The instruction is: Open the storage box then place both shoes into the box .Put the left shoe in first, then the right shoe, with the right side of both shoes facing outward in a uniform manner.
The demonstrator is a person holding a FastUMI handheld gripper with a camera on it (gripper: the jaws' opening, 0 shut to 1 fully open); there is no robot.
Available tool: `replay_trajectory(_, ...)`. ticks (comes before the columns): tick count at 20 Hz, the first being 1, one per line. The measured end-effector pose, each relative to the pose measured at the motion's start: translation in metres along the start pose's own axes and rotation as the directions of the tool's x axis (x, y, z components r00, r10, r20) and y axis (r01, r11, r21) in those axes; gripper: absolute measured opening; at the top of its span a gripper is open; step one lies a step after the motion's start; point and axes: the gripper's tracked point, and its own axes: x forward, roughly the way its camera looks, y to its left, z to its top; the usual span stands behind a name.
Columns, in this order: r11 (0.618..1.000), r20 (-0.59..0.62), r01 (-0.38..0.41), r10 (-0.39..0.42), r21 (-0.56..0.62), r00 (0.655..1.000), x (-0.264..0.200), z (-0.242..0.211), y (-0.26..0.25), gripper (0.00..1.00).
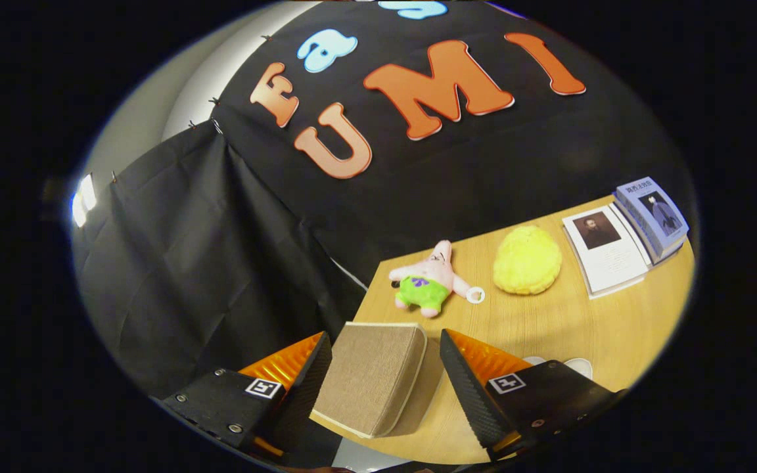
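Note:
A tan fabric storage box with pale piping sits shut on the wooden table, near its left corner. My gripper is open, with the box lying between its fingers. The left finger is close against the box's left side. A narrow gap separates the right finger from the box's right side. Two small white shapes peek out just behind the right finger; too little of them shows to tell what they are.
Beyond the box lie a pink star plush with green shorts and a yellow fluffy plush. Farther right are an open booklet and a stack of blue books. The black cloth wall runs along the table's far and left edges.

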Motion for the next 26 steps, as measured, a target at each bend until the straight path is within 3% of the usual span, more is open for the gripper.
replay_trajectory(7,0.995,-0.263,0.01,0.016,0.096,0.965,0.062,-0.101,-0.027,0.99)
replay_trajectory(10,0.987,-0.287,-0.04,0.085,0.157,0.954,0.078,-0.123,-0.021,0.98)
replay_trajectory(14,0.983,-0.315,-0.068,0.121,0.173,0.941,0.101,-0.143,-0.021,0.99)
replay_trajectory(18,0.96,-0.356,-0.086,0.181,0.267,0.917,0.12,-0.167,-0.016,0.98)
replay_trajectory(23,0.884,-0.321,-0.158,0.319,0.44,0.892,0.129,-0.176,-0.013,0.97)
replay_trajectory(26,0.851,-0.29,-0.186,0.361,0.491,0.886,0.131,-0.178,-0.011,0.95)
